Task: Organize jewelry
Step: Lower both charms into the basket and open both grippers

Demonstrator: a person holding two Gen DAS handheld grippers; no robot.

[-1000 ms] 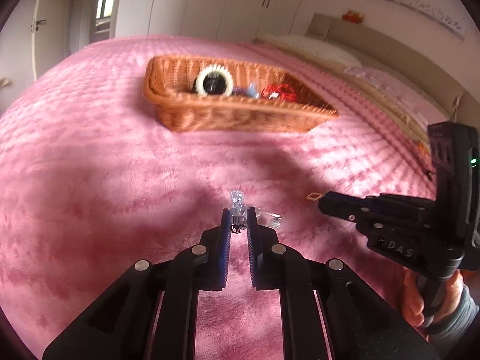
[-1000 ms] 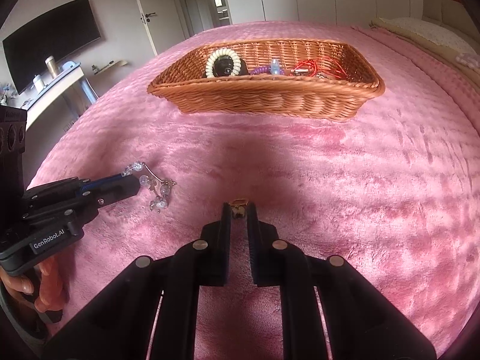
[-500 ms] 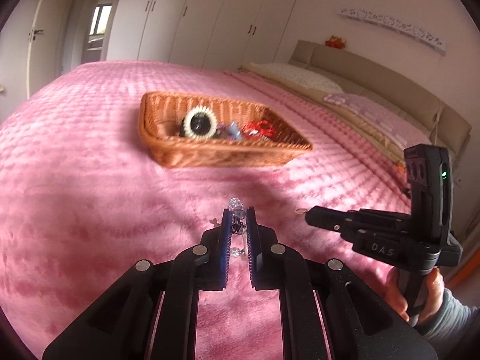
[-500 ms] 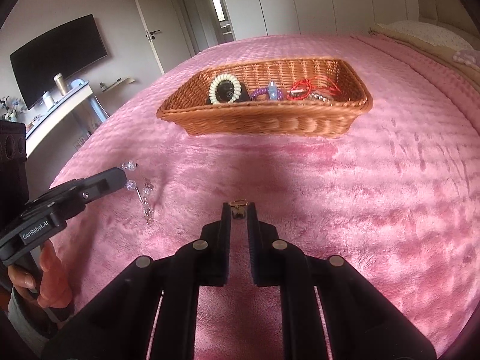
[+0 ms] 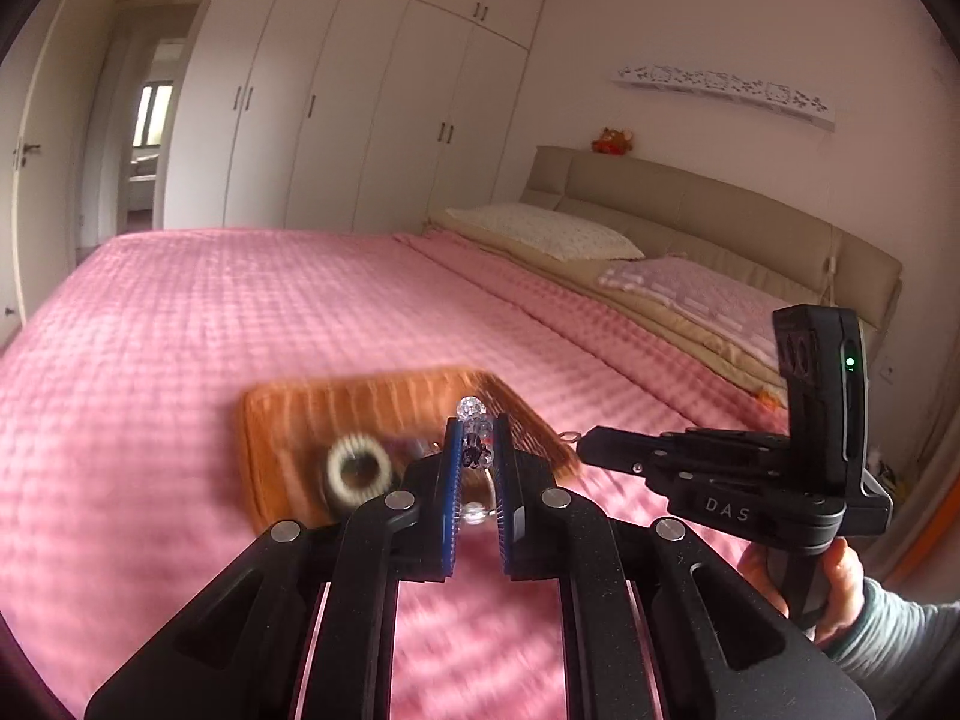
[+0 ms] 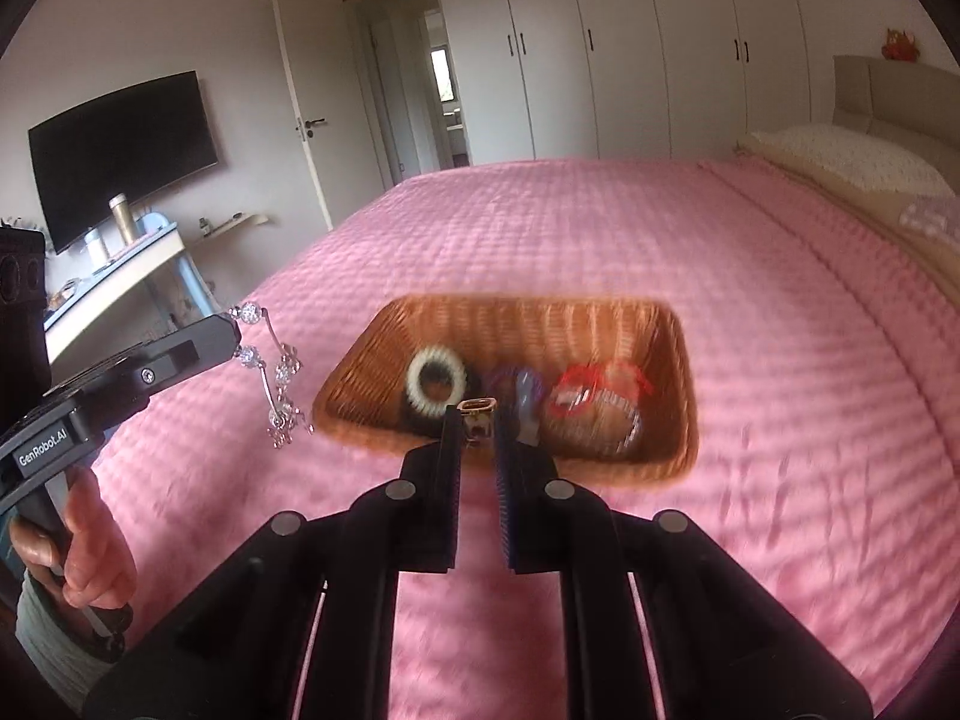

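Observation:
My left gripper [image 5: 477,441] is shut on a crystal bead bracelet [image 5: 474,420], which dangles from its tips in the right wrist view [image 6: 279,378]. My right gripper [image 6: 478,414] is shut on a small gold ring [image 6: 478,405]; it shows at the right of the left wrist view [image 5: 591,438]. Both are raised above the bed, near a wicker basket [image 6: 684,360] that also shows in the left wrist view [image 5: 270,420]. The basket holds a white bead bracelet [image 6: 436,381], a red cord piece [image 6: 591,387] and other jewelry.
The pink bedspread [image 6: 600,228] covers the whole bed. Pillows [image 5: 540,231] and a beige headboard [image 5: 690,198] are at the right. White wardrobes [image 5: 360,108] line the far wall. A TV [image 6: 123,150] and a desk [image 6: 108,282] stand at the left.
Both grippers have lifted off the bedspread with their pieces and moved forward to the basket, which is now close and blurred.

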